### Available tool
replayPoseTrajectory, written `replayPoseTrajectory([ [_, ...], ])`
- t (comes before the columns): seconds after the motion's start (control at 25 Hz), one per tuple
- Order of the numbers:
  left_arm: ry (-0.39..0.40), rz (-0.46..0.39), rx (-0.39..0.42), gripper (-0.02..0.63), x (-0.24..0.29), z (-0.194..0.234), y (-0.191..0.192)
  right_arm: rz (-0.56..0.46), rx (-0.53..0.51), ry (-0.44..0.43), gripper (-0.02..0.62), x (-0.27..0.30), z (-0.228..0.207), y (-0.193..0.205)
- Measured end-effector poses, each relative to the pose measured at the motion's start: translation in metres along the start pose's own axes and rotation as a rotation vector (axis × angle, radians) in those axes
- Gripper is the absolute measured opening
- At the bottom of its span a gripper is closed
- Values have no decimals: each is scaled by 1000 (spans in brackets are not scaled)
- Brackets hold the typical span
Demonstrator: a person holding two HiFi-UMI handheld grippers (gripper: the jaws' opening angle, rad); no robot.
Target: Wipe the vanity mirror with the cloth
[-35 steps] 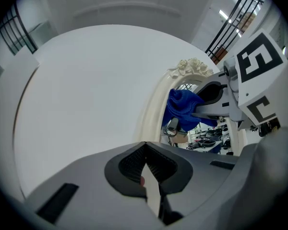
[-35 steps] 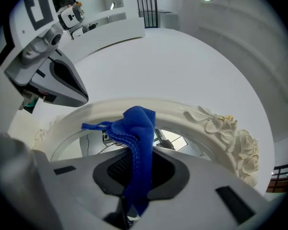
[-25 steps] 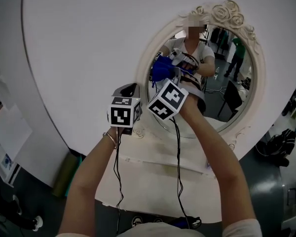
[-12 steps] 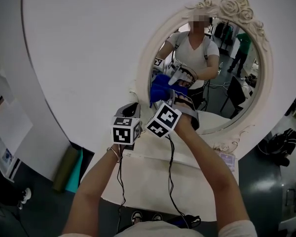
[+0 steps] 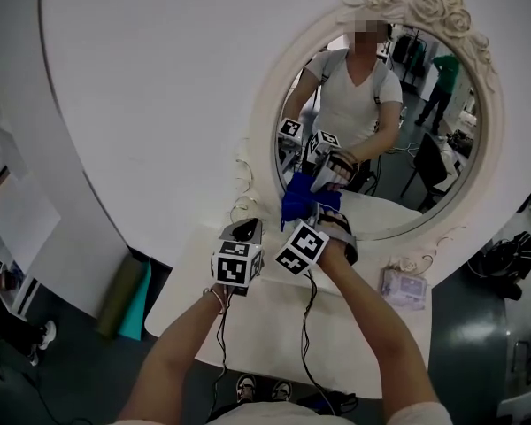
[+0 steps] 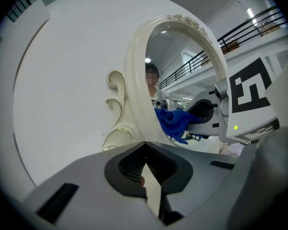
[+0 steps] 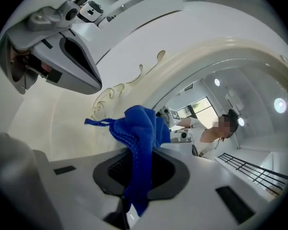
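- Looking down, head view only shows the full layout: oval vanity mirror [image 5: 407, 162] in a cream carved frame [image 5: 264, 122], standing on a white tabletop [image 5: 363, 326] vs. a curved white wall panel [image 5: 150, 96].
- Same view: right gripper [image 5: 311, 220] aims at the lower-left of the glass w/ a blue cloth [image 5: 298, 204] bunched at its tip. Cloth and its reflection meet there, so it looks pressed on the glass just above the frame's bottom rim.
- left gripper [image 5: 245, 230] sits just beside the right one, to its left, low by the frame's base scroll; whether it touches the frame can't be told.
- Right gripper view gives what head view can't: jaws clamped on the cloth [image 7: 141, 128], fabric running down btwn the pads and a loose hem strand sticking out left.
- Left gripper view: jaws closed together, pads meeting at the tip, nothing btwn them. It also catches the cloth from the side, hanging off the right gripper's tip at the frame's inner edge.
- Only head view shows the small clear packet [image 5: 398, 283] on the tabletop near the frame's lower right, and a green roll [image 5: 124, 295] on the floor below the panel.
- Count: 2 grippers, 2 marker cubes (1 each), 2 cables trailing back, 1 cloth, 1 mirror, 1 packet, 1 roll.
- Reflection doubles the grippers and cloth; also a person in green stands far back in it.
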State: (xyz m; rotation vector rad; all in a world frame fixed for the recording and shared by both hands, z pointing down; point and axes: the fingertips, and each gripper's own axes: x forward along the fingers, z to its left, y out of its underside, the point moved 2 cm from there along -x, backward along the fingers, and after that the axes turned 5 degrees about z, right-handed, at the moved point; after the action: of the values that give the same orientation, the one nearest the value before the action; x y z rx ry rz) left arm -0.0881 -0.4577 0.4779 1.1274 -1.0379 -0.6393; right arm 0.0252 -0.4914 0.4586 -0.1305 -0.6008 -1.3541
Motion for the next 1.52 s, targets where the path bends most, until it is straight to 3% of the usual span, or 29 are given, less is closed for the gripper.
replayPoseTrajectory([
  [0.36,22,78,-24,5,18,-15,45,38,13,-90,66,21,37,33],
  [0.56,36,43,-22,6,18,-26,25,21,13,-107,66,11,27,37],
  [0.76,38,-46,30,6,12,-47,-35,-4,33,-90,66,-15,-12,40],
  [0.96,54,-161,102,6,2,-70,-112,-40,47,-27,66,-56,-78,39],
  [1.24,78,-288,190,5,-14,-106,-229,-79,4,169,66,-119,-206,31],
  [1.52,74,-387,243,6,-33,-136,-328,-104,-73,308,66,-166,-297,20],
])
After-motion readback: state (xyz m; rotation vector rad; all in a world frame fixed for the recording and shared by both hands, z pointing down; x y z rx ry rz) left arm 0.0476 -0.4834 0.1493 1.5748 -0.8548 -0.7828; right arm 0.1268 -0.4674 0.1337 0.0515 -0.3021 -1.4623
